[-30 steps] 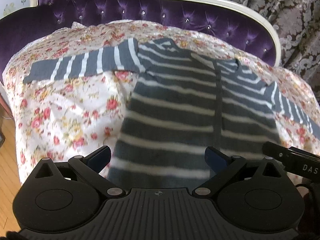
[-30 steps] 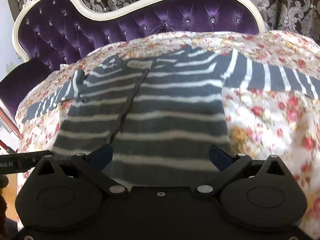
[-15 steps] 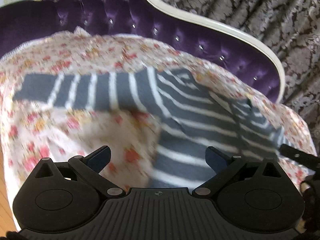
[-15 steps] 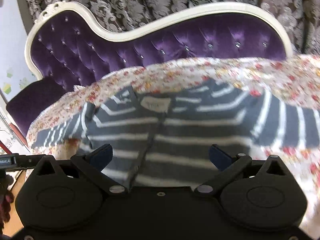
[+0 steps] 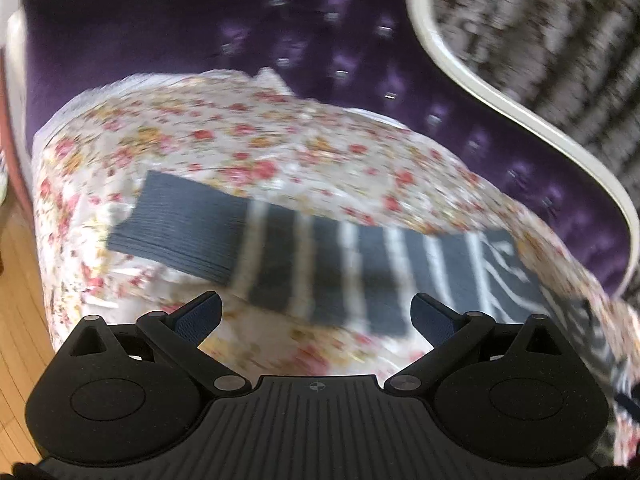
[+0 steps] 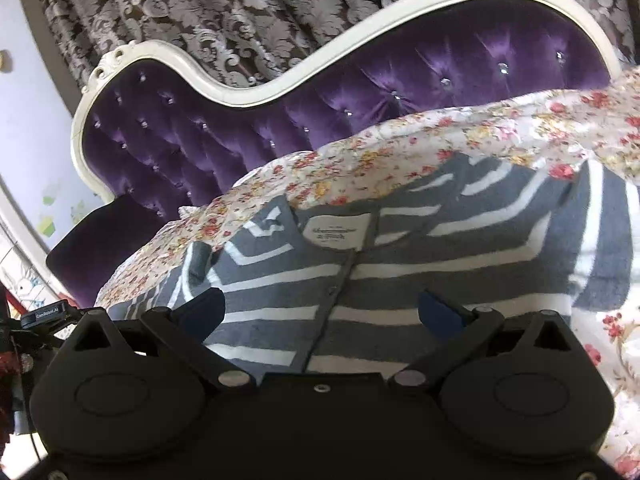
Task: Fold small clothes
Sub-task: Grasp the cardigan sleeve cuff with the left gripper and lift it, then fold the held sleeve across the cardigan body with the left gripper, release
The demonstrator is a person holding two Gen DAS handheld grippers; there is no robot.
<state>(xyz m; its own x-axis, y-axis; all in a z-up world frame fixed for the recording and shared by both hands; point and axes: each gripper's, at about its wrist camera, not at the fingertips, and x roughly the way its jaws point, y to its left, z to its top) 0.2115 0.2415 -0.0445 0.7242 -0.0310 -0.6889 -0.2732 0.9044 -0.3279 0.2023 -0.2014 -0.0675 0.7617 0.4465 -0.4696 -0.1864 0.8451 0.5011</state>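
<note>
A small grey cardigan with white stripes lies spread flat on a floral sheet, its label by the collar. In the left wrist view its left sleeve stretches out across the sheet, ending in a plain grey cuff. My left gripper is open and empty, just above the sleeve. My right gripper is open and empty, over the cardigan's chest near the button line. The left gripper's body shows at the far left of the right wrist view.
The floral sheet covers a purple tufted sofa with a cream frame. Patterned curtains hang behind. Wooden floor lies off the sheet's left edge.
My left gripper has swung left from over the cardigan's body to over the left sleeve. My right gripper has moved up the body toward the collar. Both stayed open.
</note>
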